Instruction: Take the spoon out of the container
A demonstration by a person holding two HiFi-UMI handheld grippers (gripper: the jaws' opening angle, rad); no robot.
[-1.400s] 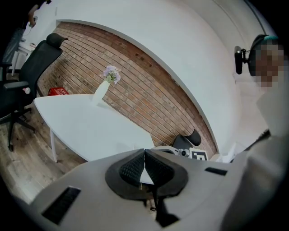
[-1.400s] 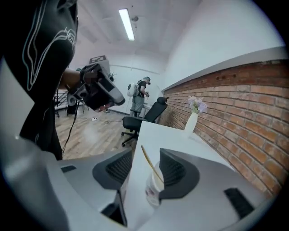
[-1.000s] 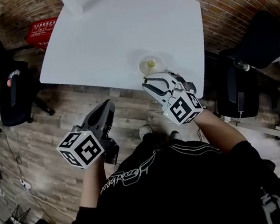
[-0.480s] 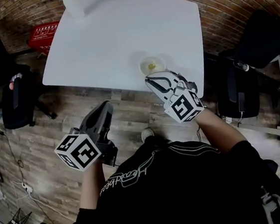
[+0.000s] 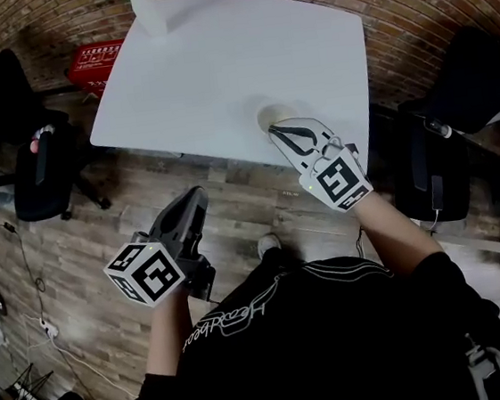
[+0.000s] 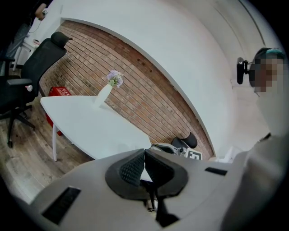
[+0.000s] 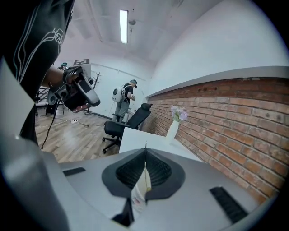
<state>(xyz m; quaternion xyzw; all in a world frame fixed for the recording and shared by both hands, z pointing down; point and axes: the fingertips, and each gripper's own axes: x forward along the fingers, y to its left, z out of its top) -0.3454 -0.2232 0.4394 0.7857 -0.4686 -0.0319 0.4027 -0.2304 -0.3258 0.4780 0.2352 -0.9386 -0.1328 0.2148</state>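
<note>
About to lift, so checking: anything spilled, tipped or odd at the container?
Nothing stands out. The container sits on the table, no spill visible; the right gripper, shut on what looks like the spoon, hides most of it.

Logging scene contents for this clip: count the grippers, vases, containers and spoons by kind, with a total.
grippers: 2, left gripper and right gripper
vase: 1
container: 1
spoon: 1
total: 5

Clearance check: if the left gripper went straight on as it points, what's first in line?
Probably the table: the left gripper, shut, points at its near edge. Depth is unclear; it might pass just above.
</note>
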